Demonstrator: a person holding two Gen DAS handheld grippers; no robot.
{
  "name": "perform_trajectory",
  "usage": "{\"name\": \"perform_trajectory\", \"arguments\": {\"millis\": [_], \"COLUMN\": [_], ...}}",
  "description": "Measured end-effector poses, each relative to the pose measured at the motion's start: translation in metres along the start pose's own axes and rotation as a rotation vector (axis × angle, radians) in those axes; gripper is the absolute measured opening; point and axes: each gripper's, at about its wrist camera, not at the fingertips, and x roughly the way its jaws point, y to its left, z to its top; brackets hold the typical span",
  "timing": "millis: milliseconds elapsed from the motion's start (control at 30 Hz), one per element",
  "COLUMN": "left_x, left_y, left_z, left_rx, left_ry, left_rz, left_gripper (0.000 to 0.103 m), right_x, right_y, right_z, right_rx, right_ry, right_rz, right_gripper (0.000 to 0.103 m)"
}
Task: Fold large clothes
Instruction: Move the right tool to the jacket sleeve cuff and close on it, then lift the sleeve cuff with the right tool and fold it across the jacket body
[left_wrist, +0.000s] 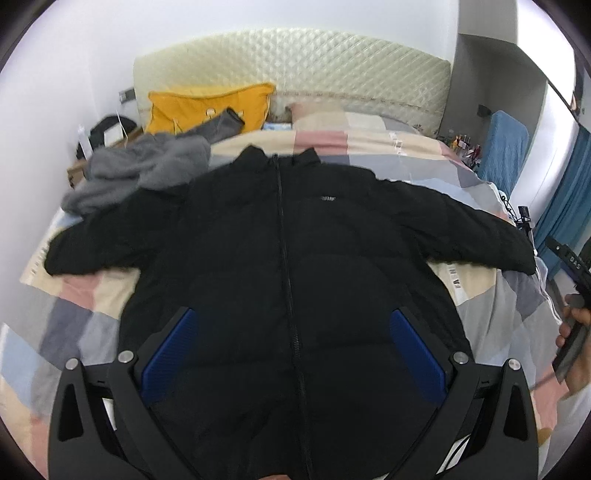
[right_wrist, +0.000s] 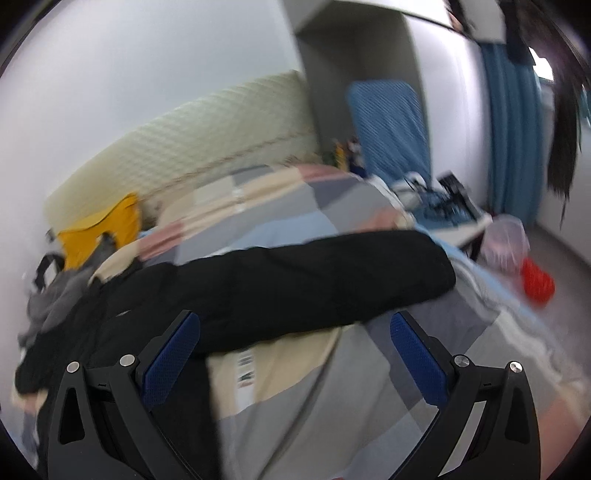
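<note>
A large black puffer jacket (left_wrist: 288, 240) lies face up on the bed, zipped, with both sleeves spread out to the sides. My left gripper (left_wrist: 293, 332) hovers open above the jacket's lower front, its blue pads either side of the zipper. In the right wrist view the jacket's right sleeve (right_wrist: 314, 280) stretches across the quilt. My right gripper (right_wrist: 293, 332) is open over the quilt just below that sleeve, holding nothing. A hand holding the right gripper's handle (left_wrist: 574, 325) shows at the left view's right edge.
A patchwork quilt (left_wrist: 369, 140) covers the bed. A grey garment (left_wrist: 144, 166) and a yellow pillow (left_wrist: 207, 107) lie near the quilted headboard (left_wrist: 295, 62). A blue chair (right_wrist: 388, 125), a cluttered side table (right_wrist: 443, 210) and a red object (right_wrist: 537, 284) stand at the bed's right.
</note>
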Motion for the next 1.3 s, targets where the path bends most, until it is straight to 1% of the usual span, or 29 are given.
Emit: {"name": "perform_trajectory", "arguments": {"millis": [67,133,233,300,333,400,467,500,533,633,700,733,767,800,833,867,967,1033,1100,1200,1233,1300], "left_x": [0.021,0.037,0.061,0.080,0.089,0.105,0.115,0.117,0.117,0.113,0.114,0.114,0.115,0.115,0.115,0.116,0.115,0.113,0.108,0.100,0.096,0.088], "left_y": [0.006,0.009,0.017,0.016,0.015,0.013,0.013,0.011,0.009,0.001,0.004,0.005,0.006,0.007,0.007,0.008,0.008,0.009,0.012,0.021,0.023,0.030], "left_z": [-0.008,-0.017,-0.033,-0.041,-0.048,-0.059,-0.070,-0.075,-0.078,-0.083,-0.083,-0.082,-0.081,-0.081,-0.081,-0.079,-0.076,-0.076,-0.075,-0.071,-0.070,-0.066], "left_rx": [-0.007,-0.009,-0.054,-0.058,-0.053,-0.042,-0.039,-0.037,-0.030,-0.004,-0.011,-0.015,-0.020,-0.025,-0.028,-0.031,-0.029,-0.028,-0.031,-0.036,-0.034,-0.027], "left_ry": [0.002,-0.002,0.003,0.040,0.055,0.090,0.104,0.110,0.102,0.061,0.056,0.057,0.059,0.061,0.062,0.065,0.065,0.063,0.057,0.041,0.036,0.010], "left_rz": [0.000,0.015,-0.001,-0.017,-0.018,-0.009,-0.012,-0.008,-0.004,0.017,0.016,0.013,0.010,0.008,0.008,0.010,0.016,0.019,0.018,0.017,0.029,0.080], "left_gripper": [0.103,0.103,0.103,0.103,0.103,0.103,0.103,0.103,0.103,0.103,0.103,0.103,0.103,0.103,0.103,0.103,0.103,0.103,0.103,0.103,0.103,0.103], "right_x": [0.027,0.046,0.068,0.083,0.092,0.108,0.122,0.130,0.136,0.155,0.163,0.167,0.170,0.171,0.169,0.168,0.155,0.143,0.122,0.099,0.092,0.077], "right_y": [-0.023,-0.042,-0.079,-0.101,-0.114,-0.133,-0.143,-0.148,-0.150,-0.148,-0.150,-0.154,-0.159,-0.163,-0.166,-0.168,-0.158,-0.152,-0.146,-0.137,-0.135,-0.129], "right_z": [-0.003,-0.006,-0.015,-0.021,-0.027,-0.034,-0.037,-0.038,-0.037,-0.021,-0.010,-0.005,-0.003,0.000,0.004,0.007,0.029,0.044,0.060,0.084,0.091,0.105], "right_rx": [0.065,0.126,0.286,0.389,0.460,0.552,0.602,0.628,0.636,0.600,0.584,0.586,0.610,0.633,0.643,0.644,0.583,0.559,0.542,0.510,0.500,0.472], "right_ry": [0.017,0.012,-0.050,-0.061,-0.059,-0.052,-0.042,-0.041,-0.037,-0.040,-0.052,-0.047,-0.047,-0.047,-0.054,-0.061,-0.095,-0.134,-0.202,-0.248,-0.257,-0.271], "right_rz": [-0.004,-0.006,-0.014,-0.026,-0.026,-0.009,0.005,0.026,0.031,0.022,0.004,-0.017,-0.020,-0.021,-0.028,-0.032,-0.041,-0.032,-0.035,-0.057,-0.059,-0.075], "right_gripper": [0.099,0.098,0.097,0.097,0.097,0.096,0.095,0.095,0.095,0.095,0.084,0.070,0.053,0.044,0.031,0.021,0.010,0.007,0.005,0.005,0.004,0.004]}}
